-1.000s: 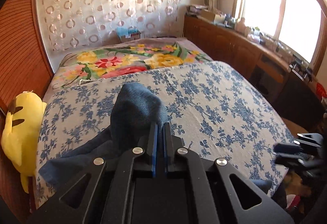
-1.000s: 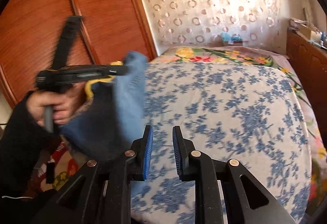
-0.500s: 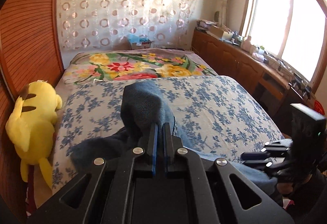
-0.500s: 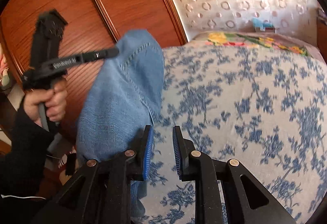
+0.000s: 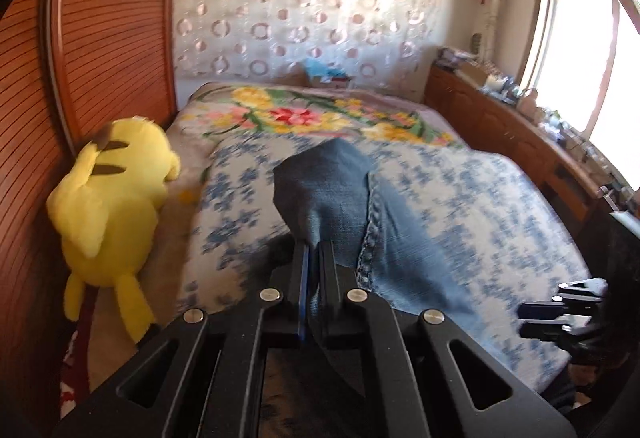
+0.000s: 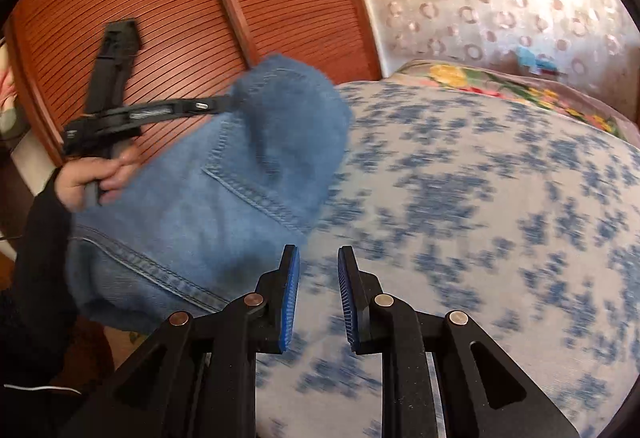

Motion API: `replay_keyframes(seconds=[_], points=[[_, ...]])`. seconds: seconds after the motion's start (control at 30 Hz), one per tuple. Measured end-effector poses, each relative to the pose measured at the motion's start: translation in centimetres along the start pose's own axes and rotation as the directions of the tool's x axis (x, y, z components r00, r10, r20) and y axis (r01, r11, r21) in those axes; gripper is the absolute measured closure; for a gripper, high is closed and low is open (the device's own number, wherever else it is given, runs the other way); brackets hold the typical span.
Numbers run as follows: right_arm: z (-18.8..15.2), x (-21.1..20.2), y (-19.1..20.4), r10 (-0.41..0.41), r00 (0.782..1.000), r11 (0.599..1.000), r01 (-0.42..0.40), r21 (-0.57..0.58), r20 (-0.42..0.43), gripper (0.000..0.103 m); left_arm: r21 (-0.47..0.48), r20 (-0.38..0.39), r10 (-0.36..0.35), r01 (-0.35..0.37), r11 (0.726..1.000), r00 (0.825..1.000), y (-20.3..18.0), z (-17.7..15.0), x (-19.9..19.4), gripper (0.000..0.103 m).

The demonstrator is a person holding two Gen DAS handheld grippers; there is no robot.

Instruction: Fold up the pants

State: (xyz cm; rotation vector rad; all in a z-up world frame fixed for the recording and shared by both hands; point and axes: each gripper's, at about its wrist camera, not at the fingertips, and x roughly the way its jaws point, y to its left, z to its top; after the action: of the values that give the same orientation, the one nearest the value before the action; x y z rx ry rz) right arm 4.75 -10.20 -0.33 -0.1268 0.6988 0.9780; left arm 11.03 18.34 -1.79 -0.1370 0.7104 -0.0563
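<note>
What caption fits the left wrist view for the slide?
Left gripper shut on blue jeans, lifting them over the floral bedspread; yellow plush toy lies alongside.

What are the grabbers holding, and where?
The left gripper pinches the blue denim pants at a bunched edge of the fabric. The right gripper holds nothing.

My right-wrist view blurs the blue-flowered bedspread; the jeans run behind my gripper frame, lower edge hidden.
</note>
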Motion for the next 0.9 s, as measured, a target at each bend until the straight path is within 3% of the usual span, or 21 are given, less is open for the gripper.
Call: replay_keyframes(seconds=[0.17, 0.4, 0.43, 0.5, 0.57, 0.6, 0.83, 0.9], points=[[0.4, 2.1, 1.9, 0.039, 0.999, 0.998, -0.040, -0.053, -0.021, 0.083, -0.024, -0.057, 0.016, -0.017, 1.000, 0.998, 2.1, -2.1, 1.3, 0.097], [0.2, 3.6, 2.8, 0.049, 0.998, 0.997, -0.052, -0.065, -0.047, 0.083, -0.034, -0.047, 0.046, -0.048, 0.998, 0.998, 2.2, -2.9, -0.7, 0.097], [0.3, 3.6, 2.6, 0.053, 0.998, 0.997, -0.056, -0.059, -0.046, 0.083, -0.035, -0.039, 0.041, -0.042, 0.998, 0.998, 2.2, -2.9, -1.2, 0.093], [0.3, 3.7, 2.7, 0.061, 0.997, 0.997, -0.064, -0.048, -0.045, 0.083, -0.031, -0.026, 0.042, -0.043, 0.999, 0.999, 1.8, -2.8, -2.0, 0.070], [0.3, 3.6, 2.5, 0.061, 0.997, 0.997, -0.063, -0.044, -0.043, 0.083, -0.015, -0.008, 0.033, -0.033, 0.999, 0.999, 1.1, -2.7, -2.8, 0.064], [0.2, 3.0, 2.4, 0.060, 0.997, 0.997, -0.062, -0.043, -0.041, 0.083, -0.009, -0.005, 0.028, -0.028, 1.000, 1.000, 0.7, -2.6, -3.0, 0.056], [0.2, 2.2, 2.2, 0.026, 0.999, 0.999, -0.027, -0.041, -0.031, 0.082, 0.046, -0.017, -0.004, 0.004, 0.999, 1.000, -2.3, -3.9, -3.2, 0.056], [0.4, 2.2, 2.0, 0.018, 0.999, 0.999, -0.019, -0.039, -0.029, 0.078, 0.056, -0.046, 0.008, -0.005, 0.998, 0.999, -2.9, -4.6, -2.7, 0.056]])
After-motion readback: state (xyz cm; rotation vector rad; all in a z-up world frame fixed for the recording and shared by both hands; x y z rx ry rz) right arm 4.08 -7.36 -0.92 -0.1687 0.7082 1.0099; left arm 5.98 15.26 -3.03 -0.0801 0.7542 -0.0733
